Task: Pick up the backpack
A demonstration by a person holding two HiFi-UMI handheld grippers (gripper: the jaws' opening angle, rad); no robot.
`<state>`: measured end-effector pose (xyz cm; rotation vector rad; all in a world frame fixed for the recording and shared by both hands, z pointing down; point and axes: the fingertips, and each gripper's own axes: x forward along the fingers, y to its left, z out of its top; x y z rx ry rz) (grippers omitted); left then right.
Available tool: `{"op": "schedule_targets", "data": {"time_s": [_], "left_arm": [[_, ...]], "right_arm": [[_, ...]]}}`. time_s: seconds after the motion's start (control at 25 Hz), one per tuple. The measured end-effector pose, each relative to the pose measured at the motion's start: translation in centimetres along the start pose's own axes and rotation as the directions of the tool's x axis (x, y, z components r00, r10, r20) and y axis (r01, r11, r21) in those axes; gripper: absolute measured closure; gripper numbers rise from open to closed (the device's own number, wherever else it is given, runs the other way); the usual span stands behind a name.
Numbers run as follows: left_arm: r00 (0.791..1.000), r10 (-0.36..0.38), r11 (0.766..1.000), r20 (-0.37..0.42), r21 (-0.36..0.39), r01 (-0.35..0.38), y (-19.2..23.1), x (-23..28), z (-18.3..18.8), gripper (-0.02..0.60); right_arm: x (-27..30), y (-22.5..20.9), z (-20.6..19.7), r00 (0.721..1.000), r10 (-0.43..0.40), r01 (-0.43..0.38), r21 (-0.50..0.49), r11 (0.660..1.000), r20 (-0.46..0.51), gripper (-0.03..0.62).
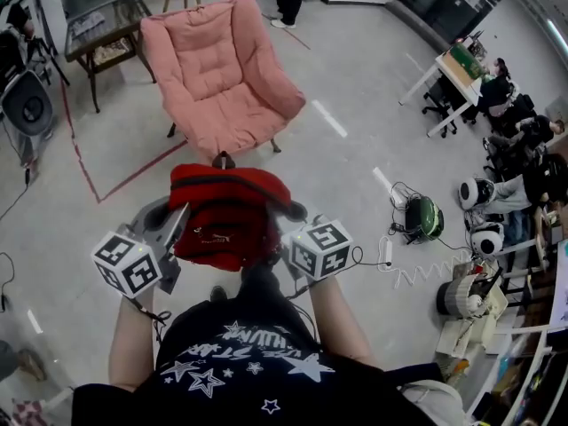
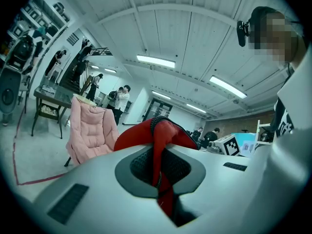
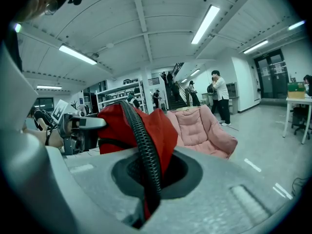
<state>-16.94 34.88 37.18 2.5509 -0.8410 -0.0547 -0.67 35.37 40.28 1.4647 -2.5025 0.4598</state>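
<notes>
Big open room with a pale grey floor (image 1: 346, 185), red tape line (image 1: 82, 169) across it, a puffy pink armchair (image 1: 222, 78) out in the open, white desk (image 1: 448, 80) off right, strip lights (image 3: 207, 23) overhead.

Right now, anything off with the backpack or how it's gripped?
Nothing is damaged or spilled. The red backpack is off the floor, bunched between both grippers. The left gripper pinches a fold of red fabric and the right gripper pinches the zipper edge; neither is visibly on a handle. The pink chair beyond stands upright.
</notes>
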Motion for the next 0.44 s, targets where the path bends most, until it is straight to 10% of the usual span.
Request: {"op": "schedule_targets", "data": {"time_s": [0.44], "left_arm": [[1.000,0.002,1.000,-0.004,0.011,-0.002,-0.14,-0.12,-0.16,0.561]], "right_arm": [[0.04,-0.23,0.10,1.000,-0.010,0.010,-0.004,1.000,-0.001,0.586]]}}
